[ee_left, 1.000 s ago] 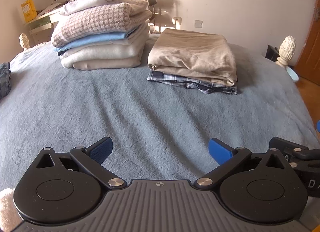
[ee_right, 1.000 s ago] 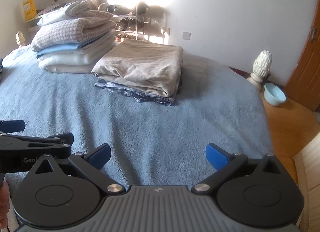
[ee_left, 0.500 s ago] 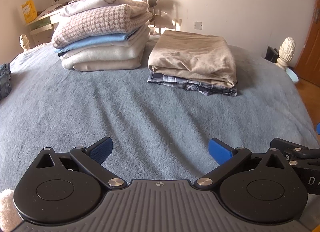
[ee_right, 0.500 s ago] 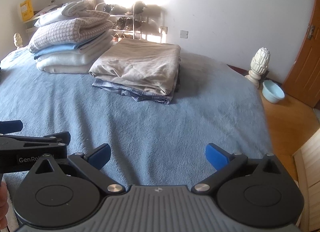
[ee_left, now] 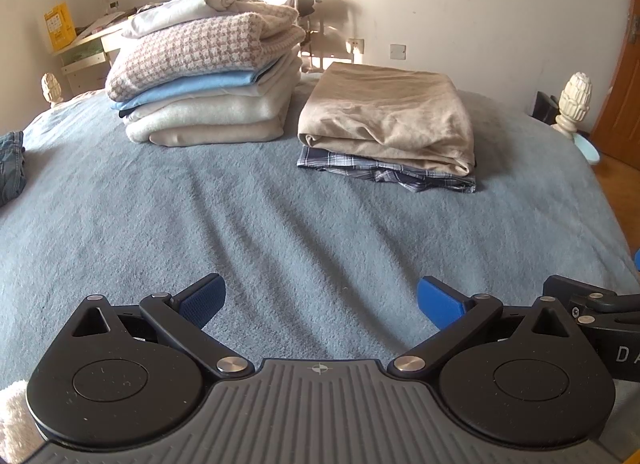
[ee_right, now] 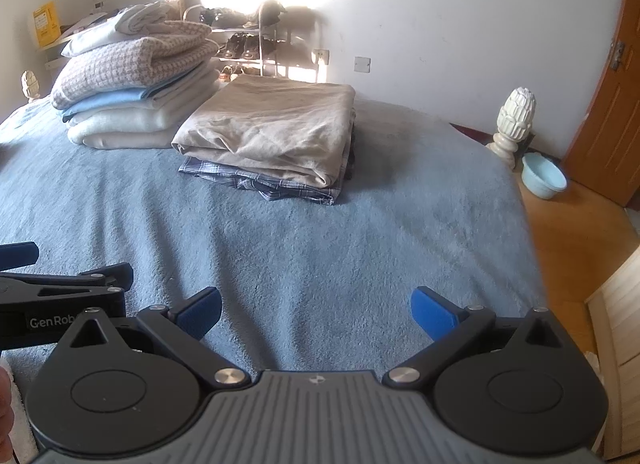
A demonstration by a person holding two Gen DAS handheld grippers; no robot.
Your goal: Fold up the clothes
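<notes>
Left gripper (ee_left: 320, 300): your blue-padded fingers are spread wide with nothing between them, hovering low over the blue blanket (ee_left: 280, 232).
Right gripper (ee_right: 316, 310): yours is spread just as wide and empty, level beside the left one over the same blanket.
Writing: "GenRob", cut off, shows on the left gripper's side in the right wrist view; "D A" on the right gripper's side in the left wrist view.
Tall pile (ee_left: 208, 76): folded sweaters, houndstooth over light blue over cream, far across the bed.
Low pile: a beige folded garment (ee_left: 388, 116) lies on a plaid shirt (ee_left: 384, 172), just right of the tall pile.
Denim piece (ee_left: 11, 164): at the bed's left edge, well apart.
Floor: a pale blue basin (ee_right: 543, 175) sits by the wooden door (ee_right: 612, 104).
</notes>
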